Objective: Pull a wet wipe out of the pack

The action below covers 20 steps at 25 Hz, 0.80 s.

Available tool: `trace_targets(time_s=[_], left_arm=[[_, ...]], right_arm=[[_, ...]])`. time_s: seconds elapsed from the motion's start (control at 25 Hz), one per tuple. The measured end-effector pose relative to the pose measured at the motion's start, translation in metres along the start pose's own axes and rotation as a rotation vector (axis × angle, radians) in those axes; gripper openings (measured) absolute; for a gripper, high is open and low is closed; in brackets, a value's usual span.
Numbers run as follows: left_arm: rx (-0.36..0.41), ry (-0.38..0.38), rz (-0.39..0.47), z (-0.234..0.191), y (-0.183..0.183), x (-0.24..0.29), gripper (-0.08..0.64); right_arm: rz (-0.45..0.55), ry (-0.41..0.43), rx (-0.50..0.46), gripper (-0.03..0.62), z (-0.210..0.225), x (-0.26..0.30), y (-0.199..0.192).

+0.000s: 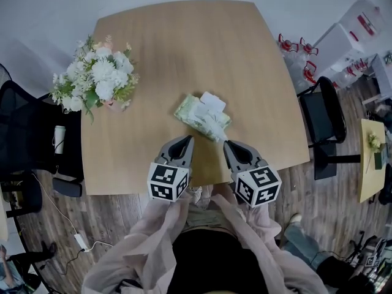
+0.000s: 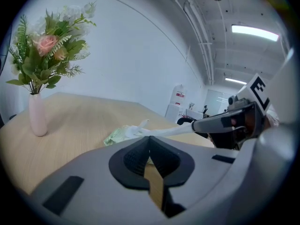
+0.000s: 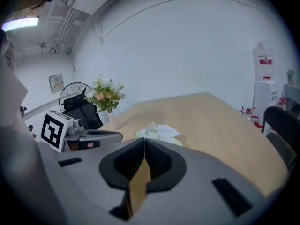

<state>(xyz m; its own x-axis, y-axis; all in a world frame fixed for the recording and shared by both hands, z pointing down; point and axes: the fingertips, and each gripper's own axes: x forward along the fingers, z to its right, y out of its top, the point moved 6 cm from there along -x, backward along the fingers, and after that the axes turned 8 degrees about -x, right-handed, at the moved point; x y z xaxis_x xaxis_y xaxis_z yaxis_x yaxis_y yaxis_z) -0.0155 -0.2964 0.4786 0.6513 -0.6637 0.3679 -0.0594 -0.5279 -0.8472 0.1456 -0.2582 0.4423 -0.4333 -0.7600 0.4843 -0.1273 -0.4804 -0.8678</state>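
A pale green wet-wipe pack lies mid-table with its white lid flap turned back; the left gripper view shows the pack and the right gripper view shows the pack just past the jaws. A white wipe stretches from the pack's opening to my right gripper, which is shut on its end. In the left gripper view the wipe runs taut to the right gripper. My left gripper hovers beside the pack's near edge, shut, with nothing in it.
A pink vase of white flowers stands at the table's left. Black chairs sit at the left and right of the table. The table's near edge lies just under both grippers.
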Motion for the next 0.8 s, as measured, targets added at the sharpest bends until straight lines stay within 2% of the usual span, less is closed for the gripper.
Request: trace_targets(time_s=[0.36,0.8], left_arm=[[0.003,-0.009,-0.007,0.003,0.001,0.006,0.011],[0.019,-0.037,-0.012,0.012,0.005,0.015,0.011]], right_arm=[[0.02,0.018,0.002,0.015,0.011,-0.012,0.009],[0.019,-0.033,0.013,0.015,0.026,-0.021,0.007]])
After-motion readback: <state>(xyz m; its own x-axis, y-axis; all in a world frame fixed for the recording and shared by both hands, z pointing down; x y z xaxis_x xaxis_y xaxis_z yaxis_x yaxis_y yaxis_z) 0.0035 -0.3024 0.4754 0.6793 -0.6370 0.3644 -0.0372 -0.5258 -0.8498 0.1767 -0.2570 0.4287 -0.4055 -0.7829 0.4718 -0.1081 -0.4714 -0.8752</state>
